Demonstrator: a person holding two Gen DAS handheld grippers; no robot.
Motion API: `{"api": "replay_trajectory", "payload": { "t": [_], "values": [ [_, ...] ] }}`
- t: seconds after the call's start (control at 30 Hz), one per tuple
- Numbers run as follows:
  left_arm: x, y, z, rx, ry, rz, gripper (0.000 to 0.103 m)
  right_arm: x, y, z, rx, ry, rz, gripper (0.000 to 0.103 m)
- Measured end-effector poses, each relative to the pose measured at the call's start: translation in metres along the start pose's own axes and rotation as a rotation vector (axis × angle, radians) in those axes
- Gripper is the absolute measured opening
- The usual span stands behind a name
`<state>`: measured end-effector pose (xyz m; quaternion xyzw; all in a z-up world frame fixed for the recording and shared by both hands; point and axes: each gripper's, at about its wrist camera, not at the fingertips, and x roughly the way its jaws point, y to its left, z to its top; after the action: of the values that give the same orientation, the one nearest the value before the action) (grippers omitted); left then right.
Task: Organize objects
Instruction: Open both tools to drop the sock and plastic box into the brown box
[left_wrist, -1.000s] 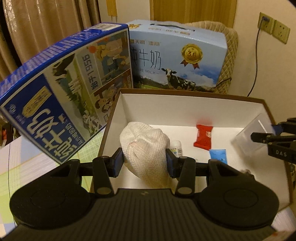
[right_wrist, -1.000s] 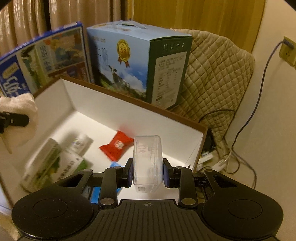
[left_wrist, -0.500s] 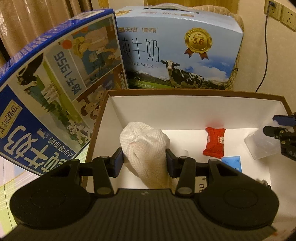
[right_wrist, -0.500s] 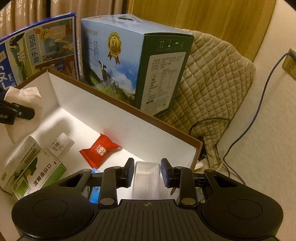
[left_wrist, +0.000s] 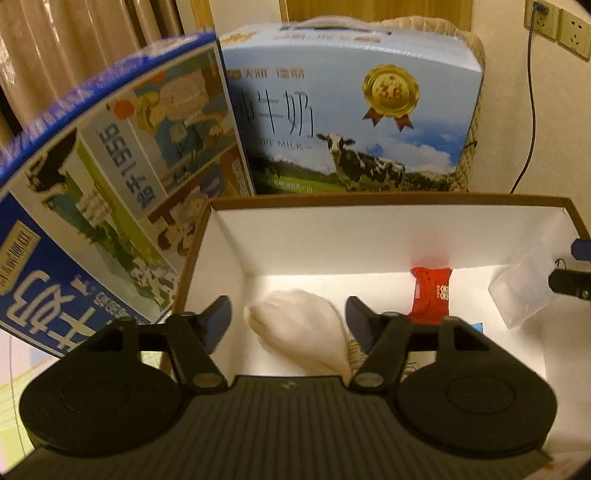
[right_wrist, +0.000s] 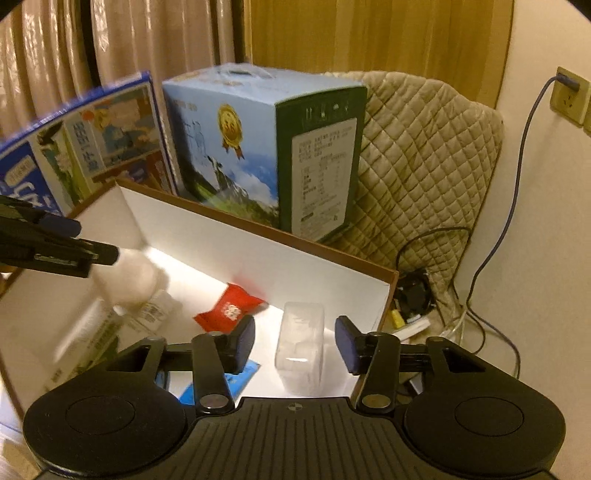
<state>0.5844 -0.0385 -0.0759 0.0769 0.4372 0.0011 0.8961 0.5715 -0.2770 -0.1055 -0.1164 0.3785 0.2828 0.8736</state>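
Left tool (left_wrist: 288, 319): its two dark blue pads are standing wide apart, gripping nothing, over the left end of the box.
White cloth bundle (left_wrist: 303, 338): soft, woven and rounded, it is sitting loose between the spread fingers of the left tool inside the box, touching neither pad; motion blur is softening its outline.
Right tool (right_wrist: 295, 343): its fingers are likewise spread apart, with clear gaps on both sides of the plastic case.
Clear plastic case (right_wrist: 300, 345): a translucent rectangular container with rounded corners, it is lying on the box floor near the right end wall.
Open box (left_wrist: 388, 240): a shallow cardboard tray with smooth white inner walls and a brown outer edge is holding everything.
Red packet (right_wrist: 229, 308): a crinkled glossy wrapper is lying mid-floor, near the back wall.
Blue sachet (right_wrist: 225, 380): flat, it is partly hidden behind the right tool.
Medicine cartons (right_wrist: 96, 332): too blurred to read.
Milk cartons: a pale blue carton with a cow and gold medal (left_wrist: 351, 110) is standing behind the box; a dark blue printed one (left_wrist: 92, 206) is leaning at its left.
Room: a quilted beige cover (right_wrist: 424, 166), pleated curtains (right_wrist: 110, 55), a wall socket (right_wrist: 569, 94) with a cable plugged in.
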Motion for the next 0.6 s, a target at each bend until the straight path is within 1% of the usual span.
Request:
{"api": "replay_trajectory", "payload": {
  "t": [0.07,0.13,0.3,0.47,0.6],
  "values": [
    [-0.007,0.001,0.000,0.000,-0.008,-0.009,0.070,-0.010,0.001,-0.002,0.008,-0.015,0.016,0.053],
    [-0.016,0.006,-0.002,-0.019,-0.012,-0.026,0.076,-0.021,0.002,-0.005,0.023,-0.024,0.039,0.056],
    [-0.043,0.015,-0.012,-0.064,-0.021,-0.072,0.083,-0.045,0.004,-0.015,0.056,-0.032,0.079,0.059],
    [-0.081,0.022,-0.028,-0.095,-0.056,-0.100,0.088,-0.070,0.011,-0.029,0.075,-0.041,0.103,0.061],
    [-0.108,0.028,-0.043,-0.119,-0.061,-0.103,0.088,-0.088,0.018,-0.041,0.086,-0.041,0.128,0.062]
  ]
}}
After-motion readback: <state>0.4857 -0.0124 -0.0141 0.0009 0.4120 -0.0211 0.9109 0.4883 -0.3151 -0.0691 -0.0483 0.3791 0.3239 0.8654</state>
